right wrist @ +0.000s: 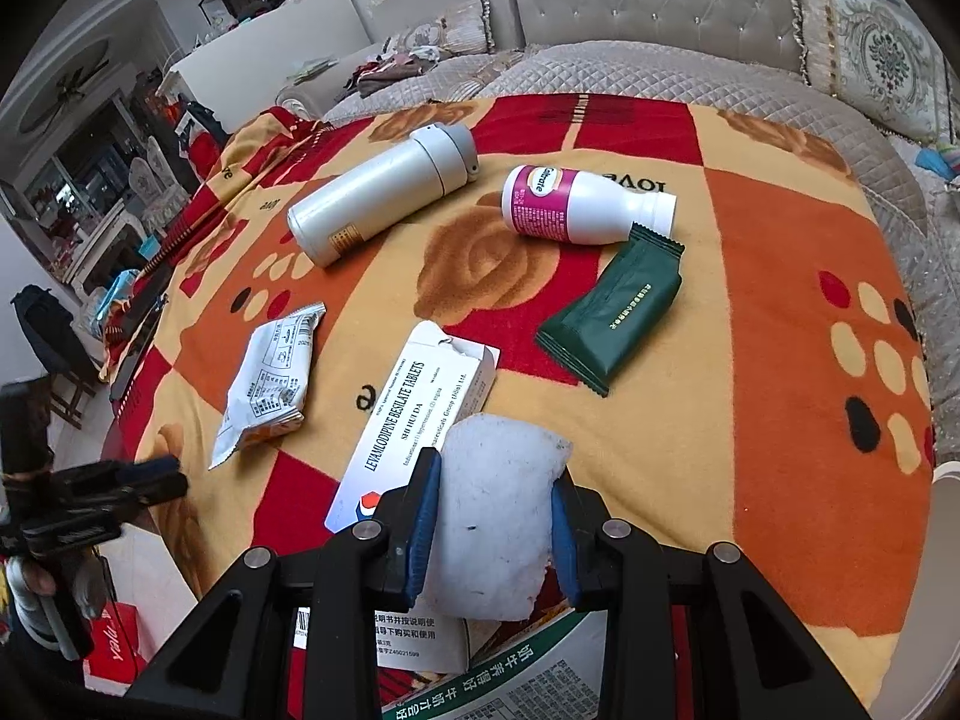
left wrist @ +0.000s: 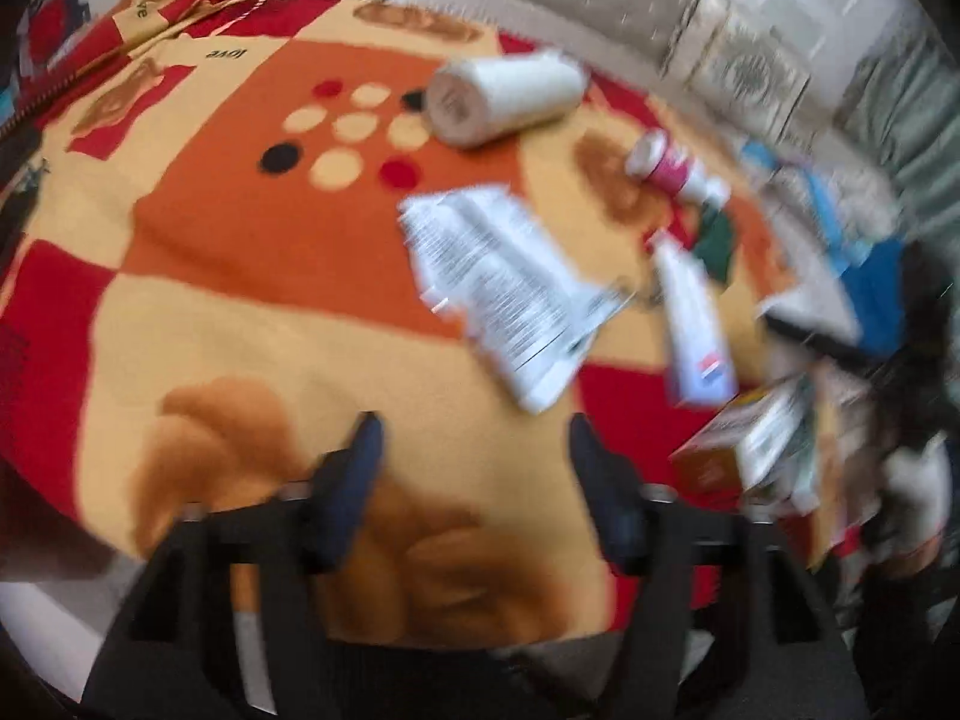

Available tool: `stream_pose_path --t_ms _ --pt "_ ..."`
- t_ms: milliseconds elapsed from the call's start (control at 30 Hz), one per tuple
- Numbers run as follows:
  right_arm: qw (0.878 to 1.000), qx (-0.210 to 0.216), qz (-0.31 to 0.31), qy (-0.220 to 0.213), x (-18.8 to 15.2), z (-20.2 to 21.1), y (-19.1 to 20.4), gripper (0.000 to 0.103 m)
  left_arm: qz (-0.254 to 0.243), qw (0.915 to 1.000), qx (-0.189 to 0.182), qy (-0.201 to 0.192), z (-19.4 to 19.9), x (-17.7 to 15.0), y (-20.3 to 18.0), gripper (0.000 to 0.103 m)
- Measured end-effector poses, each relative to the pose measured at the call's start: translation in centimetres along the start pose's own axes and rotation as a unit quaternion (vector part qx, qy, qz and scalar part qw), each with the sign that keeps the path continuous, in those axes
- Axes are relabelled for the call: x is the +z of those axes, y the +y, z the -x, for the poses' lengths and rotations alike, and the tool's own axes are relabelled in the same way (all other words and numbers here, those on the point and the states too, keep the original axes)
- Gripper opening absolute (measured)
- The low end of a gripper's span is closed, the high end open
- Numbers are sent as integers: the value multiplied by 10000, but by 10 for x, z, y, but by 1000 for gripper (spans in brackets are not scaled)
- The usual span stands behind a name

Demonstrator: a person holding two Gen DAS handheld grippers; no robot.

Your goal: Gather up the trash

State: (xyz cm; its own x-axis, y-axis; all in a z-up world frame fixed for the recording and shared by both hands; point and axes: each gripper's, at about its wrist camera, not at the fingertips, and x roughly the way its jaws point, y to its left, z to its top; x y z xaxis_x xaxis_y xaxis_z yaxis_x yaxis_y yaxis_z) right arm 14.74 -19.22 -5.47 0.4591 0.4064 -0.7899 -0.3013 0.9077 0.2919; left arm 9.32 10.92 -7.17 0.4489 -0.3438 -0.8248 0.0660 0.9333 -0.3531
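Two grippers in play. We see the right gripper (right wrist: 495, 516) pinching a white crumpled wad (right wrist: 495, 516) between its blue pads (right wrist: 425, 516), wad squeezed at both sides, held just above the blanket (right wrist: 780, 312) near its front edge. Left gripper (left wrist: 471, 438) has its jaws spread wide with nothing between them, only blanket below; that view is motion-blurred. In the right wrist view the left gripper (right wrist: 120, 483) shows small at the far left, off the blanket's edge; we cannot tell its jaws from there.

Trash on the blanket, right wrist view: a white tablet box (right wrist: 414, 414) lies flat just behind the wad, one torn end up. Left of it, apart, a crumpled white printed packet (right wrist: 267, 387). Right of the box, a dark green wrapper (right wrist: 612, 324), its top corner touching or just beside a white bottle with pink label (right wrist: 570, 204) lying on its side. A grey flask (right wrist: 378, 198) lies on its side further left, well apart from the bottle. Printed cartons (right wrist: 510, 678) sit under the right gripper at the bottom edge.

Left wrist view shows the packet (left wrist: 510, 288) ahead of the open jaws, box (left wrist: 696, 330) to its right, flask (left wrist: 504, 96) and bottle (left wrist: 672, 171) beyond, an orange-and-white carton (left wrist: 750, 444) at right. A sofa (right wrist: 660, 6) stands behind.
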Motion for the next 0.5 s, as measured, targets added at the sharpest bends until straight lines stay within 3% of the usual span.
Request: stream_pose_path --t_ms 100,233,500 --pt "10000 32 10 9 1 -1 1 32 175 9996 -226 -76 -7 14 -16 75" --pt "9999 78 77 12 1 -1 5 32 462 9988 109 -112 -37 39 -32 75" --pt "9998 177 66 -12 2 -1 0 32 878 9937 697 22 -73 61 -29 75"
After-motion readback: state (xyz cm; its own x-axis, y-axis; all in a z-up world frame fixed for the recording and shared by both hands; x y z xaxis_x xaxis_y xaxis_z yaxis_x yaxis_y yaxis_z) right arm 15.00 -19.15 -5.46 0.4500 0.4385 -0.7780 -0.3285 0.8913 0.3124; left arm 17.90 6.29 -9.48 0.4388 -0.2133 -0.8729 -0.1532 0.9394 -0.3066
